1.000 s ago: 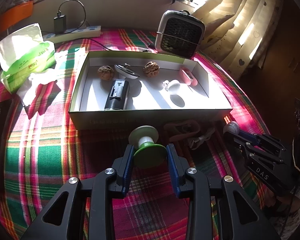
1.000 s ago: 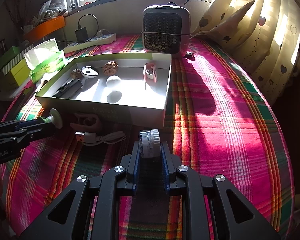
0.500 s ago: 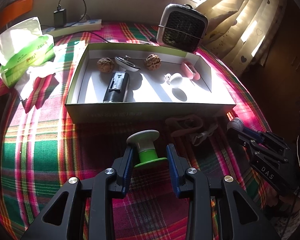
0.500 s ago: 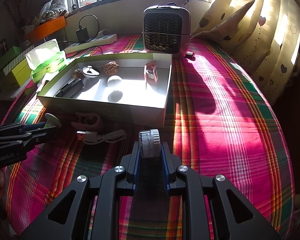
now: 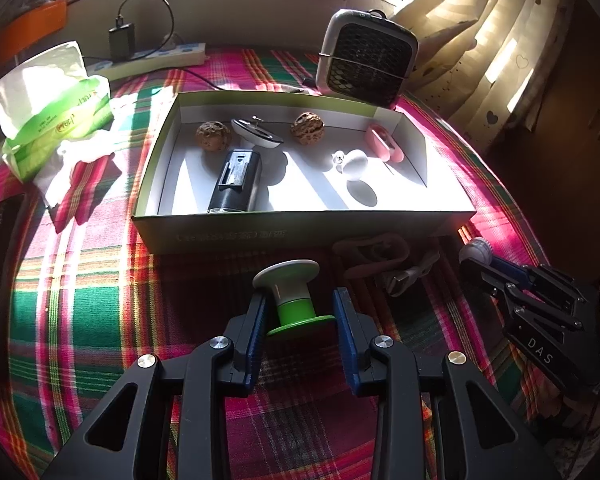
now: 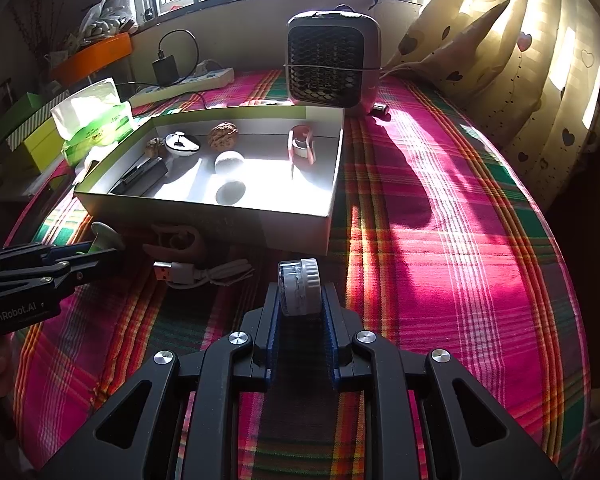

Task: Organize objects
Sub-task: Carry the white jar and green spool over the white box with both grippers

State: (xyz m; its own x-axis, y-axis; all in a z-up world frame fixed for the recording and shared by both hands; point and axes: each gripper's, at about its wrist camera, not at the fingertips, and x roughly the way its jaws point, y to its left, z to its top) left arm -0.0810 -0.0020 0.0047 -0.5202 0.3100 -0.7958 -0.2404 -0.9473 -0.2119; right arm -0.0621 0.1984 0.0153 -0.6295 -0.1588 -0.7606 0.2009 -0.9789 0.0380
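Left claw (image 5: 300,322): closed on a green and white spool (image 5: 290,294); the blue pads press on its green flange from both sides, and its white end points toward the box.
Right claw (image 6: 300,300): closed on a small clear jar with a white cap (image 6: 299,287), held sideways between the pads above the cloth.
Worktop (image 6: 440,240): covered with a plaid cloth in pink, green and orange, sunlit on the right and shaded under both claws.
Loose items before the box: a white USB cable (image 6: 204,272), coiled on the cloth; just behind it a pinkish looped item (image 6: 176,238), lying against the box's near wall. Its nature cannot be told in the shade.
Box (image 5: 300,232): open, shallow, white inside, standing beyond both claws.
Box contents, near: a black rectangular device (image 5: 236,180) at the left; a white rounded piece (image 5: 354,164) toward the right.
Box contents, far: two walnuts (image 5: 214,136) along the back wall, with a white dish-shaped item (image 5: 256,133) between them; a pink tape dispenser (image 5: 384,143) at the right end.
Left of the box: a green tissue pack (image 5: 56,112), with a loose tissue beside it.
Behind the box: a small grilled fan (image 6: 332,66), upright.
Far edge: a white power strip (image 6: 188,82) with a black adapter plugged in, below the window sill.
Right side: cream curtains (image 6: 540,60) with a heart print.
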